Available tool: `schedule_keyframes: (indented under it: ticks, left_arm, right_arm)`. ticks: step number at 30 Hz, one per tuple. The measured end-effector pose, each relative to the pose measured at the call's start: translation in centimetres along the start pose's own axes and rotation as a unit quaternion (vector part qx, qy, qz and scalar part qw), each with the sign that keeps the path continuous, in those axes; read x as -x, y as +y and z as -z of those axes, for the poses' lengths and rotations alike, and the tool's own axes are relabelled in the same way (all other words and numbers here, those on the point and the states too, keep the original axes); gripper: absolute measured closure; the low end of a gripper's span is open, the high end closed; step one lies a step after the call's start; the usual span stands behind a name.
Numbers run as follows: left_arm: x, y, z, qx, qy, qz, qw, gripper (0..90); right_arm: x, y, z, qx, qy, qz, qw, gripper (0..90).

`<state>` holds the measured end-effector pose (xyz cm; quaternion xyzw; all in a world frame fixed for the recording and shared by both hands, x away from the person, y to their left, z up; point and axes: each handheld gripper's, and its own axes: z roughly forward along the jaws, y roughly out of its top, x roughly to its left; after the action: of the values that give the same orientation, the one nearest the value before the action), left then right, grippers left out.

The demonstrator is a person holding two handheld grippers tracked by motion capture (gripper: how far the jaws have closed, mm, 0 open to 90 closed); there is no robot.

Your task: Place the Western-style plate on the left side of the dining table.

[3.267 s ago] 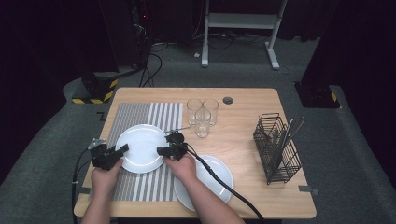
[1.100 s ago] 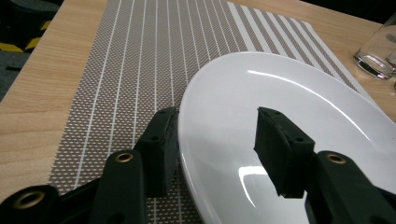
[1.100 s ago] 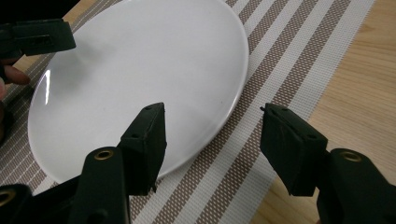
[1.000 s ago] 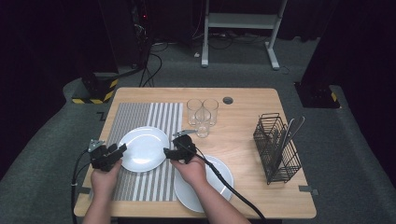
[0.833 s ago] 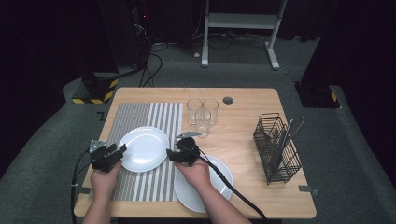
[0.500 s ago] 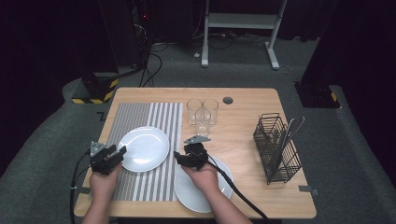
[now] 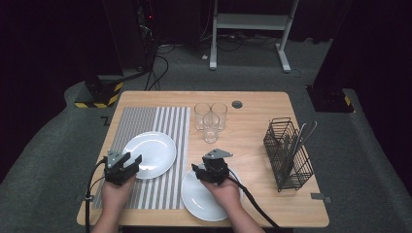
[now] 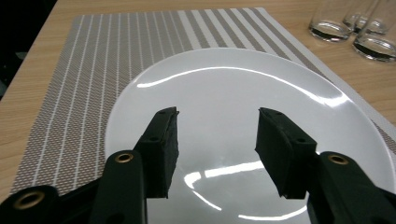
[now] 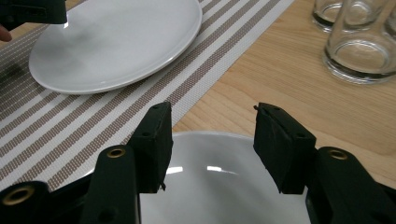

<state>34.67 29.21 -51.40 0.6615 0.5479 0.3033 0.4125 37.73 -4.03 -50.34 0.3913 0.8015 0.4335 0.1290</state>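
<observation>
Right gripper [image 7: 204, 171] is held open and empty over the near plate [image 7: 206, 196], at the table's six o'clock. The far rim should be straddled squarely before closing.

Left gripper [image 7: 135, 161]: open, empty.

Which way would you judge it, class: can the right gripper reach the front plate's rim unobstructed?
Probably yes: the right gripper hangs open over the front plate, with nothing between its jaws.

three glasses [image 7: 210, 121], wire basket [image 7: 287, 154] with utensils, striped placemat [image 7: 155, 124]
</observation>
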Motion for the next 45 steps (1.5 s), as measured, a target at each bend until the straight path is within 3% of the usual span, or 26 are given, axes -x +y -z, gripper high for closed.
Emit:
schedule_keyframes:
  ticks: [13, 20, 24, 33, 35, 41, 45]
  left_arm:
    - [3.7, -0.3, 0.9, 0.013, -0.029, -0.027, 0.9991, 47.2]
    - [5.3, -0.6, 1.0, 0.009, -0.044, -0.028, 0.9986, 45.7]
    - [6.1, -1.0, 1.0, 0.005, -0.043, -0.043, 0.9982, 44.8]
    - [6.6, -1.0, 0.4, -0.018, -0.059, -0.059, 0.9964, 35.8]
    - [6.7, -1.1, 0.5, -0.015, -0.062, -0.063, 0.9960, 35.7]
    - [7.1, -1.4, 0.3, -0.020, -0.065, -0.079, 0.9945, 36.7]
    - [6.9, -1.6, 0.3, -0.017, -0.073, -0.072, 0.9946, 38.0]
  right_arm:
    - [1.7, -2.0, 2.9, 0.022, -0.026, 0.031, 0.9989, 45.2]
    - [2.3, -2.4, 5.0, 0.055, -0.036, 0.027, 0.9975, 45.8]
    - [2.8, -2.6, 6.1, 0.070, -0.045, 0.032, 0.9961, 46.4]
    - [3.7, -3.1, 7.0, 0.064, -0.071, 0.027, 0.9951, 48.5]
    - [3.8, -3.1, 7.0, 0.057, -0.069, 0.021, 0.9958, 53.6]
    - [3.9, -3.4, 7.1, 0.060, -0.081, 0.022, 0.9947, 53.6]
    - [3.9, -3.4, 7.5, 0.072, -0.081, 0.026, 0.9937, 54.0]
